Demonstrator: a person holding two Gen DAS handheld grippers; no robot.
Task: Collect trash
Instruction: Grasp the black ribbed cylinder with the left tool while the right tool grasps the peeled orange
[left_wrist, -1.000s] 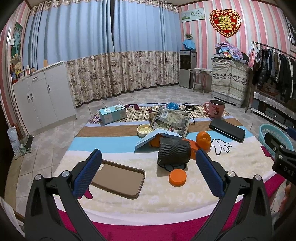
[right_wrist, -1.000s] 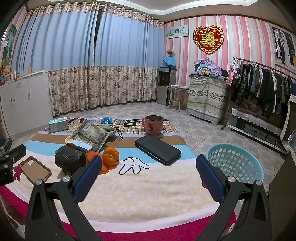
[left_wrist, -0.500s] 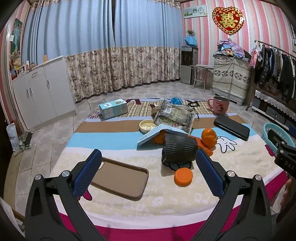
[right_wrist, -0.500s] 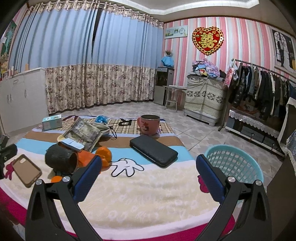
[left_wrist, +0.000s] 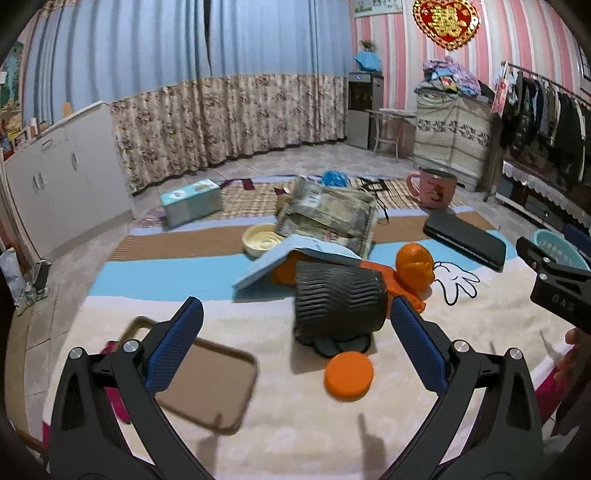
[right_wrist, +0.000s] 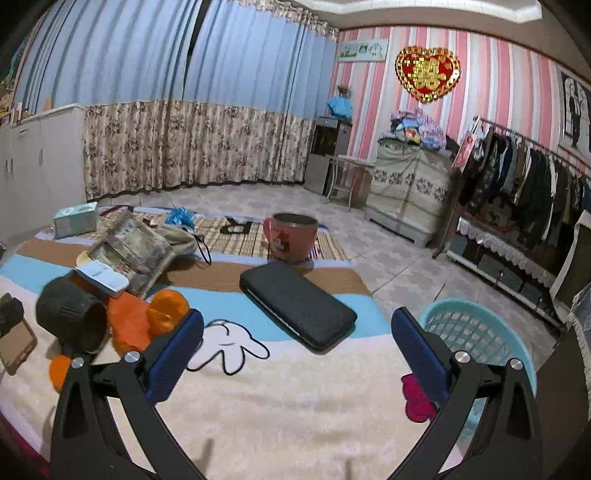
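My left gripper (left_wrist: 293, 332) is open and empty above the blanket-covered table (left_wrist: 295, 424). Just ahead of it lie a black ribbed cup on its side (left_wrist: 338, 301), an orange lid (left_wrist: 349, 374), orange peel and a crumpled orange wrapper (left_wrist: 413, 266), a light blue card (left_wrist: 291, 256) and a crinkled snack bag (left_wrist: 328, 216). My right gripper (right_wrist: 293, 332) is open and empty over the table's right part. A turquoise trash basket (right_wrist: 476, 332) stands off the table's right edge. The black cup (right_wrist: 70, 317) and the orange scraps (right_wrist: 147, 317) lie to its left.
A brown phone case (left_wrist: 207, 384) lies at the near left. A black wallet (right_wrist: 297, 304), a pink mug (right_wrist: 291, 236), a tissue box (left_wrist: 192, 201) and a small yellow bowl (left_wrist: 260, 240) are farther back. A clothes rack (right_wrist: 517, 184) stands at the right.
My left gripper has moved forward and closer to the black cup and orange lid. My right gripper has swung slightly right, so the table items have slid left in its view.
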